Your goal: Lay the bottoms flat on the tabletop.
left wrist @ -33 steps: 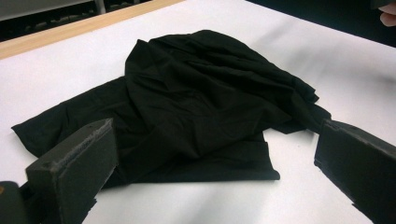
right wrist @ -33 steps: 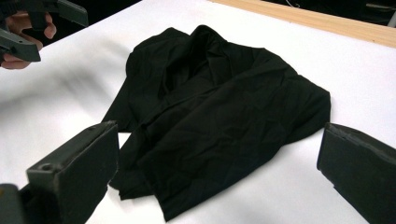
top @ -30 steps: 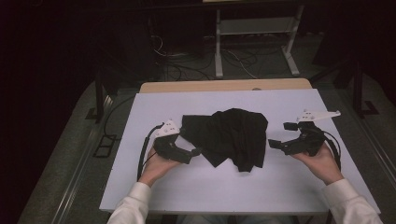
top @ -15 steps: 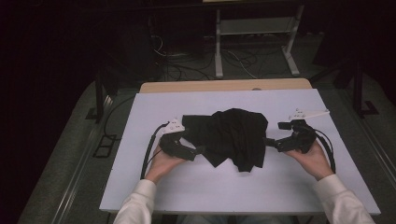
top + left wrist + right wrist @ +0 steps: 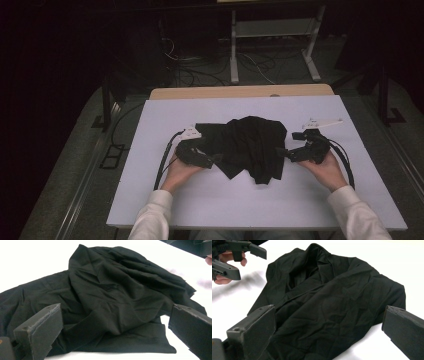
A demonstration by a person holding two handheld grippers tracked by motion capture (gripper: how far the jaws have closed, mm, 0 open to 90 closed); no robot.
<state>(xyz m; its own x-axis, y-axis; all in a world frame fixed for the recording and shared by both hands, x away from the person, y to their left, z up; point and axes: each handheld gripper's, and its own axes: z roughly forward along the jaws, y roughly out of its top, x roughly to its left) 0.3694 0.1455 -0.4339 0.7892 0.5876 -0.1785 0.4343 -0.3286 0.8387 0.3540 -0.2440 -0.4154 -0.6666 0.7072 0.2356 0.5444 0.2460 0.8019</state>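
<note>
A crumpled black cloth (image 5: 250, 145) lies in the middle of the white board (image 5: 150, 150). My left gripper (image 5: 210, 159) sits at the cloth's left edge, its jaws wide open. In the left gripper view that gripper (image 5: 115, 312) has the black cloth (image 5: 112, 297) lying between and ahead of the jaws, ungripped. My right gripper (image 5: 286, 154) is at the cloth's right edge, also open. In the right gripper view it (image 5: 328, 312) faces the cloth (image 5: 332, 297), with the cloth's near folds between the jaws. The left gripper (image 5: 234, 255) shows beyond the cloth there.
A bare wooden tabletop strip (image 5: 240, 92) runs behind the board. A white metal frame (image 5: 270, 35) and loose cables (image 5: 200, 70) are on the dark floor at the back. Each gripper trails a black cable (image 5: 165, 160) across the board.
Both grippers have moved inward, from beside the cloth to its left and right edges. The cloth has not shifted.
</note>
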